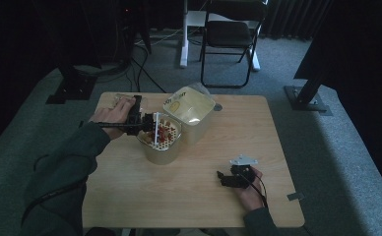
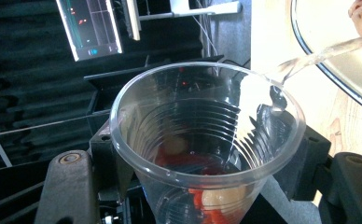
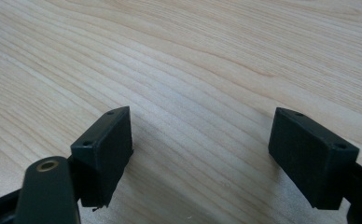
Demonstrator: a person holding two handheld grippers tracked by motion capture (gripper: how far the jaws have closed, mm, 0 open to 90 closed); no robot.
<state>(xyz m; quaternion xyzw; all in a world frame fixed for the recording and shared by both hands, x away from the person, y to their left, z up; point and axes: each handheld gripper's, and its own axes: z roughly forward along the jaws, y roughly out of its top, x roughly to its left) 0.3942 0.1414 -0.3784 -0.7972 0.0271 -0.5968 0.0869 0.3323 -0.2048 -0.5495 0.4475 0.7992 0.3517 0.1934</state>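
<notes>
Your left gripper (image 1: pixel 147 124) is clamping a clear ribbed plastic cup (image 2: pixel 207 135), jaws pressing in on both sides of its wall. In the left gripper view the cup is tipping and a thin stream of clear liquid (image 2: pixel 309 58) is running between its rim and the metal rim of a wide round bowl (image 2: pixel 309 51) at upper right. Red and pale chunks of food (image 2: pixel 216 200) are sitting in the bottom of the cup.

In the high view you're holding that gripper over the left-centre of the light wooden table (image 1: pixel 228 196), at the near-left edge of a pale round container holding a perforated white strainer (image 1: pixel 160 142). Red pieces (image 1: pixel 165 132) are lying in the strainer. A squarish translucent plastic tub (image 1: pixel 191 110) is standing just behind and right of it, touching or nearly touching; can't tell which. Your left hand (image 1: pixel 112 117) is wrapping the gripper body, and a dark sleeve (image 1: pixel 71 162) is coming in from the near-left.

Your right gripper (image 1: pixel 228 178) is resting near the near-right part of the table, well apart from the containers, with its grey three-cornered plate (image 1: pixel 243 161) showing on top. Your right hand (image 1: pixel 250 189) is holding it from the near side. In the right gripper view its two black jaws are standing wide apart with nothing but bare wood grain (image 3: pixel 193 70) between them.

Far side: a dark folding chair (image 1: pixel 231 34) is standing on the grey carpet (image 1: pixel 356 147) beyond the table.
</notes>
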